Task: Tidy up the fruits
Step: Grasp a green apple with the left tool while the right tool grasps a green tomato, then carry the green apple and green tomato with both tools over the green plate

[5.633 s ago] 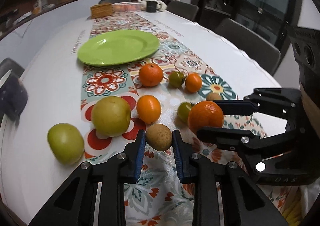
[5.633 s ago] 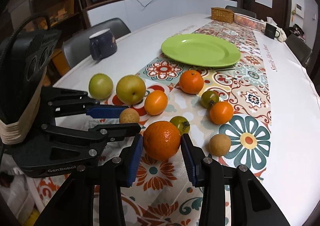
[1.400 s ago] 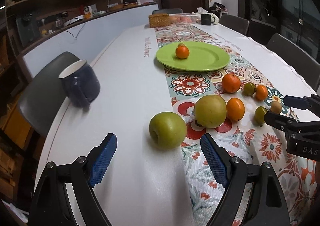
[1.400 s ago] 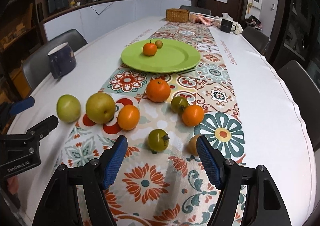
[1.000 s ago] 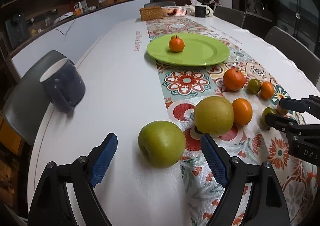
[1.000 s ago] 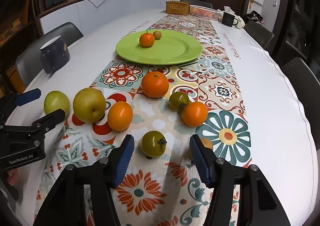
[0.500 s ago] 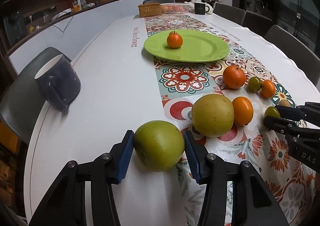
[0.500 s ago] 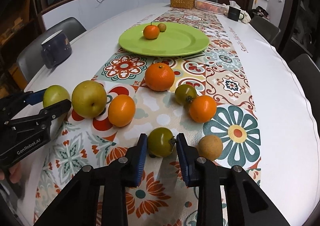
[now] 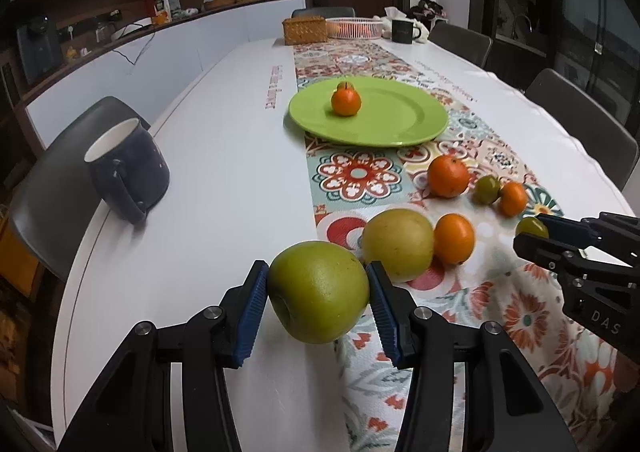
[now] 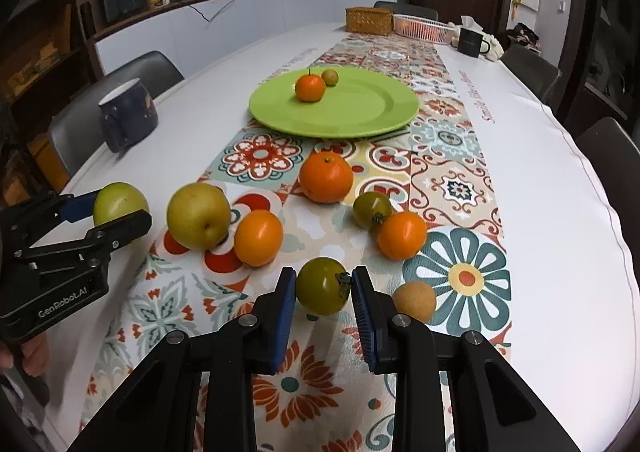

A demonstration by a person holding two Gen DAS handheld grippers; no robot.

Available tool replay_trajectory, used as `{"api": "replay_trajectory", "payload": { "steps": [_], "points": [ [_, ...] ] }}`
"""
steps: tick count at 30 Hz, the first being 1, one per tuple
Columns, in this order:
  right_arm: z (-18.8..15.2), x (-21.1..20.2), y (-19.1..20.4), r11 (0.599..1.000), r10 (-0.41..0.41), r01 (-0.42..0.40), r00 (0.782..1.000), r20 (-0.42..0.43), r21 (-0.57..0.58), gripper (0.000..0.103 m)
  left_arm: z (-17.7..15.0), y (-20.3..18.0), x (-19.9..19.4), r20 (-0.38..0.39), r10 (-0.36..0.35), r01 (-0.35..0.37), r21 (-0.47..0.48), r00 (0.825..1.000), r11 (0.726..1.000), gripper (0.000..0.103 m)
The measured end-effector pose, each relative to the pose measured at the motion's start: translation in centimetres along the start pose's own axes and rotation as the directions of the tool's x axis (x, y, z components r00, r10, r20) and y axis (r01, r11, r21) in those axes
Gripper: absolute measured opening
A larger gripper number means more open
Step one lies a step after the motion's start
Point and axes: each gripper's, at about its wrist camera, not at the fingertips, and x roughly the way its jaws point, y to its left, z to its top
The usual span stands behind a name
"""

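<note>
both jaws have closed since the last frame. my left gripper (image 9: 318, 294) clamps the green apple (image 9: 318, 291) at the surface's near left edge; right gripper (image 10: 323, 294) pinches the green tomato (image 10: 322, 285) mid-runner (image 10: 452, 156), so both can go to the plate (image 10: 360, 112).

The left hand-held gripper (image 9: 318, 292) sat low at the bottom centre of its own view, its blue pads pressed against both sides of a green apple (image 9: 318, 290). The right hand-held gripper (image 10: 323, 294), likewise bottom centre in its view, had its pads closed against a small green fruit (image 10: 322, 286).
</note>
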Motion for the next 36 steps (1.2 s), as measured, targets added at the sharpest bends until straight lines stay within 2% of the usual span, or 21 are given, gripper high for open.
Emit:
{"api": "replay_trajectory", "payload": {
  "steps": [10, 19, 26, 36],
  "points": [
    [1.3, -3.9, 0.1, 0.999, 0.048, -0.046, 0.993, 0.108, -0.024, 0.030, 1.6, -1.3, -3.2, 0.054, -0.011, 0.011, -0.003, 0.998, 1.000, 0.049],
    [3.9, -6.3, -0.6, 0.996, 0.085, -0.076, 0.977, 0.193, -0.053, 0.030, 4.8, -2.6, -4.3, 0.100, -0.041, 0.042, -0.007, 0.994, 0.999, 0.049],
    [7.2, -6.2, -2.2, 0.994, 0.101, -0.088, 0.970, 0.222, -0.067, 0.030, 8.6, -3.3, -4.1, 0.141, -0.053, 0.053, 0.008, 0.989, 0.999, 0.049],
    [11.9, -4.2, -3.7, 0.994, 0.091, -0.073, 0.967, 0.237, -0.084, 0.030, 13.7, -3.6, -1.1, 0.132, -0.090, 0.090, 0.013, 0.987, 0.996, 0.049]
  ]
}}
